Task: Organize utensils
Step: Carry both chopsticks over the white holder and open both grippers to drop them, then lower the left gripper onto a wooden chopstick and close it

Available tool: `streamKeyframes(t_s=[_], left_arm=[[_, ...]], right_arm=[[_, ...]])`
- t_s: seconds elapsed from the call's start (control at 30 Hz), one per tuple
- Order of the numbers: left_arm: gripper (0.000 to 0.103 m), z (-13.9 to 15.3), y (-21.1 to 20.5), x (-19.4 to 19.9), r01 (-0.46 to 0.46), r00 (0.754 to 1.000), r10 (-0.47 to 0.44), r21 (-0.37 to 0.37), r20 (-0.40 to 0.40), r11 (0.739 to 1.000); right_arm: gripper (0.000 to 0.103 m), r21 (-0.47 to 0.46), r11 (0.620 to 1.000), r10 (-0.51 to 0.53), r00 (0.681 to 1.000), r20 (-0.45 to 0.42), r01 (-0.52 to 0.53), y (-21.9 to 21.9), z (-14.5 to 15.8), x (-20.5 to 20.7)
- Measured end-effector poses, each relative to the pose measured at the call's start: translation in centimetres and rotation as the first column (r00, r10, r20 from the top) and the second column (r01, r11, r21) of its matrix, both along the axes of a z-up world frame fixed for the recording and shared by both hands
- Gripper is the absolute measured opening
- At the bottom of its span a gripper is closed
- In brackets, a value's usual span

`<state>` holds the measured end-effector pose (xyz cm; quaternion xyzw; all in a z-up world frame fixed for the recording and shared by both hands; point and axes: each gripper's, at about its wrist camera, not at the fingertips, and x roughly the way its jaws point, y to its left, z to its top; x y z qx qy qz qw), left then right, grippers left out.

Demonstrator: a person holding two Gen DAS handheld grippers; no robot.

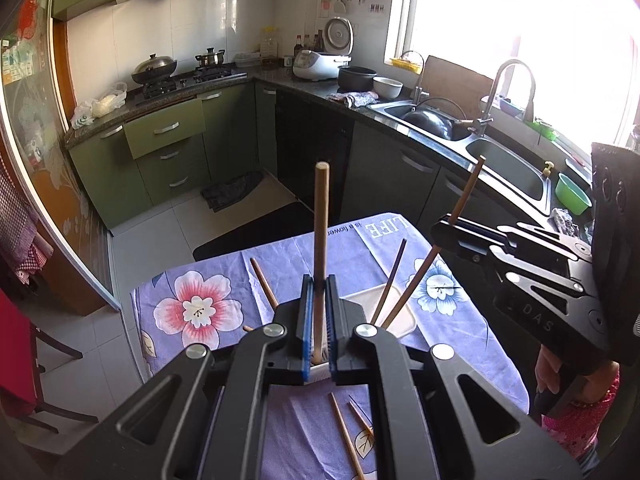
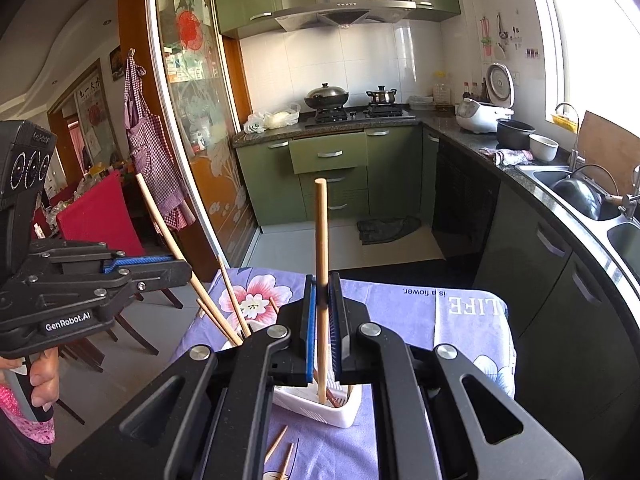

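Note:
My left gripper (image 1: 319,286) is shut on a light wooden chopstick (image 1: 321,236) held upright, its lower end in the white utensil holder (image 1: 394,312) on the flowered cloth. My right gripper (image 2: 321,294) is shut on another wooden chopstick (image 2: 321,232), also upright, its tip inside the white holder (image 2: 320,404). The right gripper also shows in the left wrist view (image 1: 454,232), the left gripper in the right wrist view (image 2: 176,266). A dark chopstick (image 1: 394,276) leans in the holder. Loose chopsticks (image 1: 346,434) lie on the cloth.
The small table carries a purple flowered cloth (image 1: 200,304). Another loose chopstick (image 1: 264,282) lies on it at the left. A green kitchen counter with a sink (image 1: 508,168) runs along the right. A red chair (image 2: 100,216) stands at the left. The person's hand (image 2: 42,380) holds the left gripper's handle.

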<state>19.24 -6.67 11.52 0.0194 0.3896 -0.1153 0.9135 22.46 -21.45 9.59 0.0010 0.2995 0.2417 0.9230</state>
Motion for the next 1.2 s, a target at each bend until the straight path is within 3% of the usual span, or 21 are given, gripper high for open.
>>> streamKeyframes(t_s=[0.2, 0.4, 0.47, 0.53, 0.63, 0.67, 0.73, 0.87, 1.03, 1.1, 1.2], left_arm=[[0.006, -3.2, 0.1, 0.3, -0.006, 0.998, 0.006, 0.012, -0.058, 1.0], [0.007, -2.9, 0.6, -0.6, -0.008, 0.999, 0.007, -0.003, -0.048, 1.0], [0.016, -2.5, 0.6, -1.7, 0.0, 1.0, -0.001, -0.014, -0.031, 1.0], [0.028, -2.1, 0.6, -2.9, 0.012, 1.0, -0.012, -0.028, -0.014, 1.0], [0.034, -2.4, 0.7, -4.6, 0.022, 1.0, -0.022, -0.04, -0.01, 0.999], [0.045, -3.0, 0.7, -5.2, 0.023, 1.0, -0.024, -0.04, -0.02, 0.999], [0.057, -5.3, 0.5, -6.4, 0.018, 0.998, -0.019, -0.024, -0.064, 1.0], [0.057, -13.0, -0.7, -7.4, 0.037, 0.973, -0.033, 0.011, -0.227, 0.999], [0.057, -21.9, -1.5, -7.0, 0.014, 0.911, -0.005, 0.019, -0.411, 1.0], [0.056, -23.6, -1.7, -6.8, 0.0, 0.902, 0.013, 0.03, -0.432, 1.0], [0.053, -24.4, -1.8, -6.6, -0.025, 0.912, 0.047, 0.059, -0.408, 0.998]], right_arm=[[0.009, -0.021, 1.0, 0.003, 1.0, -0.03, -0.004, 0.4, -2.6, 0.1], [0.013, -0.001, 1.0, 0.012, 1.0, 0.009, -0.012, -0.4, -2.1, -2.6], [0.022, 0.01, 1.0, 0.017, 0.999, 0.027, -0.018, -1.0, -2.0, -4.2], [0.023, 0.015, 1.0, 0.019, 0.999, 0.037, -0.02, -1.7, -2.4, -6.1], [0.023, 0.025, 1.0, 0.016, 1.0, 0.025, -0.016, -3.1, -4.0, -8.5], [0.024, 0.023, 1.0, 0.01, 1.0, 0.012, -0.01, -3.6, -4.9, -9.1], [0.029, 0.014, 1.0, -0.01, 1.0, -0.016, 0.01, -4.4, -6.9, -10.4], [0.03, 0.011, 0.998, -0.056, 0.995, -0.084, 0.057, -6.4, -11.2, -11.4], [0.03, 0.033, 0.993, -0.11, 0.981, -0.159, 0.116, -9.1, -14.6, -11.4], [0.03, 0.047, 0.99, -0.124, 0.977, -0.174, 0.134, -10.1, -15.3, -11.6], [0.036, 0.063, 0.985, -0.147, 0.971, -0.187, 0.161, -11.3, -16.0, -11.9]])
